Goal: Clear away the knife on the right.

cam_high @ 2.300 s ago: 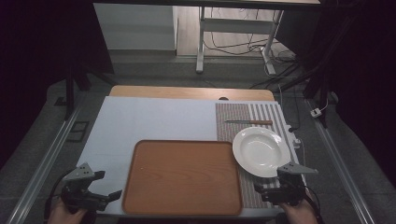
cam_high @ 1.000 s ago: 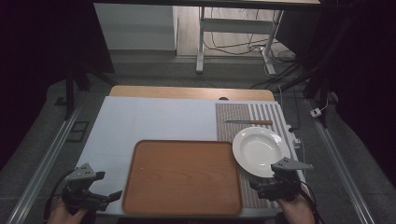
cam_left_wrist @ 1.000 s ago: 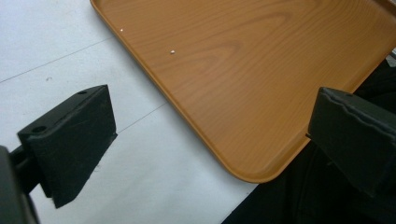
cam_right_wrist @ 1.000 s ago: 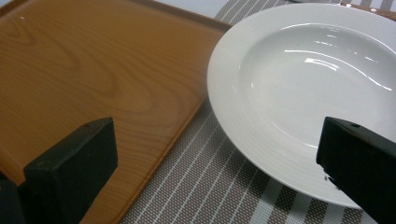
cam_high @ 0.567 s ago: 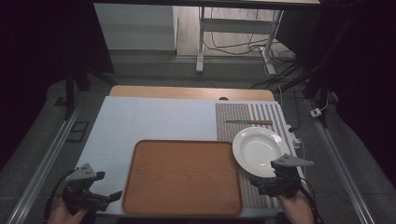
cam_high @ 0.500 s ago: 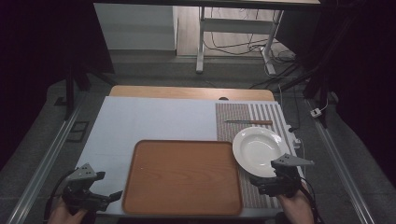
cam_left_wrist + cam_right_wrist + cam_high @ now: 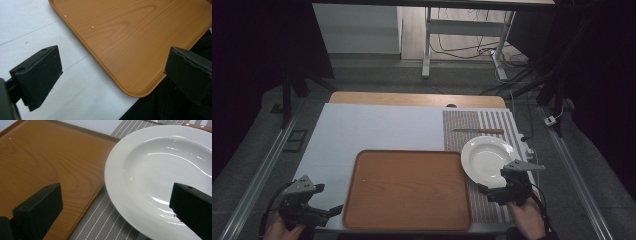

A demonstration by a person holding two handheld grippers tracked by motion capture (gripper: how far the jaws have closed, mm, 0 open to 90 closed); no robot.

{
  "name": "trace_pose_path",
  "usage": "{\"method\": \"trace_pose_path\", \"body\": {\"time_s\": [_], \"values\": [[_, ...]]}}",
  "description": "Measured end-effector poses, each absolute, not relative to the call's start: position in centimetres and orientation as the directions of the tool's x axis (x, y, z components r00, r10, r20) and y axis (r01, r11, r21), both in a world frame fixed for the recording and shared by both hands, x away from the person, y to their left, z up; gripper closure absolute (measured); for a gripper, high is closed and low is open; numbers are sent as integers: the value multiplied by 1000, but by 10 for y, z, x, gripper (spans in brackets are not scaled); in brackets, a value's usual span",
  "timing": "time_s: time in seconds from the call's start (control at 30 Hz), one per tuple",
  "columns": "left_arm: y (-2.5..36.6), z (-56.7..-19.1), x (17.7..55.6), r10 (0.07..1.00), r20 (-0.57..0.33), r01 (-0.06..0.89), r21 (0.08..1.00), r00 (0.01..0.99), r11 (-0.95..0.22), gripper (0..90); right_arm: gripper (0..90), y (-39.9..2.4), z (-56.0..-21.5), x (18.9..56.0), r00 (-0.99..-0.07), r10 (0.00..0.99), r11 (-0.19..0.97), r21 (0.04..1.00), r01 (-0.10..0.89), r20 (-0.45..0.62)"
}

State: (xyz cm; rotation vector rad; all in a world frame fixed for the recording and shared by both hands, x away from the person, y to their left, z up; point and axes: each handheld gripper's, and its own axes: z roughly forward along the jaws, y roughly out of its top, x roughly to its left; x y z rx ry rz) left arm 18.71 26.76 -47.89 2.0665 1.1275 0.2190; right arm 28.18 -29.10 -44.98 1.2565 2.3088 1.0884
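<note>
Since a moment ago, the right gripper has moved up closer to the white plate. The plate sits on the striped mat on the bench, just beside the wooden tray. The right gripper's jaws are wide apart, with the plate's near edge between them and nothing held. A knife lies behind the plate. The left gripper is wide too, by the tray's near left corner.

A knife with a wooden handle lies across the far end of the striped mat. A white sheet covers most of the bench. Cables trail over the floor beyond.
</note>
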Motion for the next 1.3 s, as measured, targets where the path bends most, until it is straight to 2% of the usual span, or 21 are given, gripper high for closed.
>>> {"method": "trace_pose_path", "body": {"time_s": [0.67, 1.3], "values": [[267, -479, 186, 780, -185, 642, 694, 597, -327, 6, 0, -281, -450, 313, -542, 837, 331, 713, 619, 82], [267, -478, 186, 782, -187, 642, 696, 595, -322, 1, 0, -272, -454, 356, -527, 850, 361, 705, 610, 22]]}}
